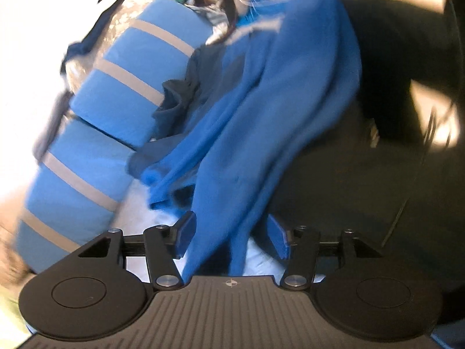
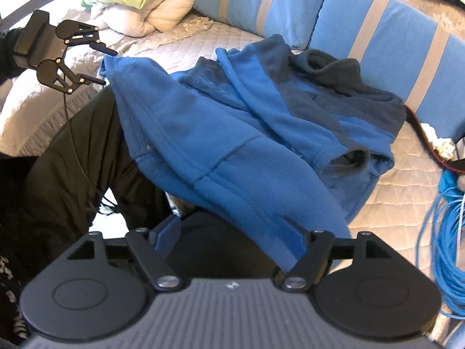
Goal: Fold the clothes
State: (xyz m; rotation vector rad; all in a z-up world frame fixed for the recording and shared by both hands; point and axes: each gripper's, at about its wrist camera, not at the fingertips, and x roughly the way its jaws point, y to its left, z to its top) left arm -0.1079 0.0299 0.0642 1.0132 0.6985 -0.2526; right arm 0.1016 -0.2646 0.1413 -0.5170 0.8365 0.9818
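- Left wrist view: left tool (image 1: 229,237) has fingers spread, w/ a hanging strip of the blue fleece jacket (image 1: 270,93) running down between them. Pads don't look pressed on the cloth; frame is blurred, so can't tell for sure if it's pinched. Jacket stretches up and away from the tool, long axis roughly straight ahead, slightly right. Striped blue cushions (image 1: 122,93) to the left, dark trousers of the person (image 1: 334,174) to the right.
- Right wrist view: right tool (image 2: 235,235) has fingers spread wide; jacket hem (image 2: 290,241) drapes over its right finger, not clamped from what shows. Jacket (image 2: 232,116) lies partly on the bed (image 2: 401,180), partly lifted off it, crumpled, dark collar toward the cushions (image 2: 363,29).
- Same view: left tool (image 2: 101,67) is at the far left corner of the jacket, tips touching the cloth edge.
- Judgement: the two tools sit at opposite ends of the hem; jacket body lies ahead of the right tool, so pulling the hem taut between them looks like what matters. Not folded now.
- Blue cable (image 2: 447,232) at the right edge, apart from the jacket.
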